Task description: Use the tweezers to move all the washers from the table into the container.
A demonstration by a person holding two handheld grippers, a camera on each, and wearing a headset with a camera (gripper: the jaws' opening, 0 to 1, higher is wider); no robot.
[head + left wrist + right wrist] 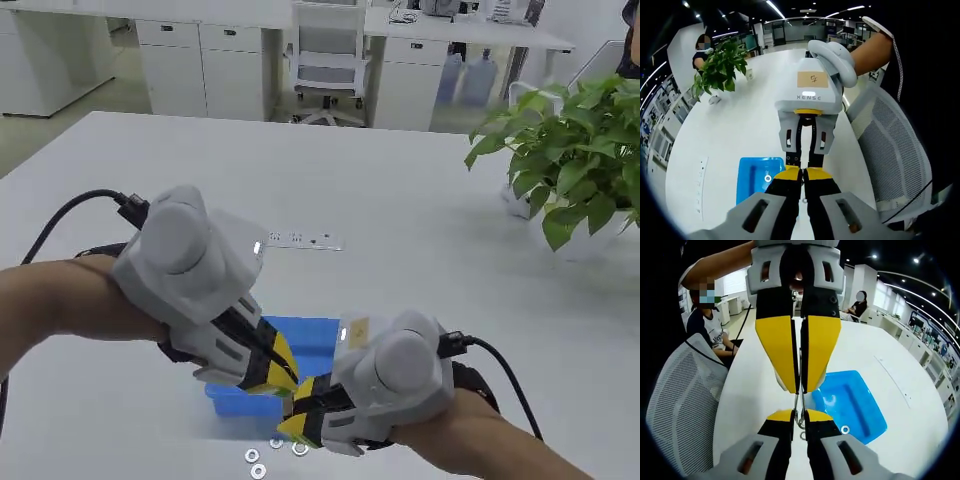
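Note:
My two grippers meet tip to tip above the blue container (312, 335). The left gripper (285, 375) comes from the upper left, the right gripper (297, 415) from the lower right. In the right gripper view a thin metal pair of tweezers (799, 402) runs between the left gripper's (800, 387) yellow fingers down into my right gripper's (800, 415) shut tips. Both grippers look shut on it. One washer (845, 429) lies inside the container (855, 405). Three washers (258, 462) lie on the table in front of the container.
The white table (330, 190) stretches wide behind the container. A potted plant (575, 165) stands at the far right. A flush socket strip (300, 240) sits in the tabletop beyond the grippers. A mesh chair (890, 150) stands at the table's near edge.

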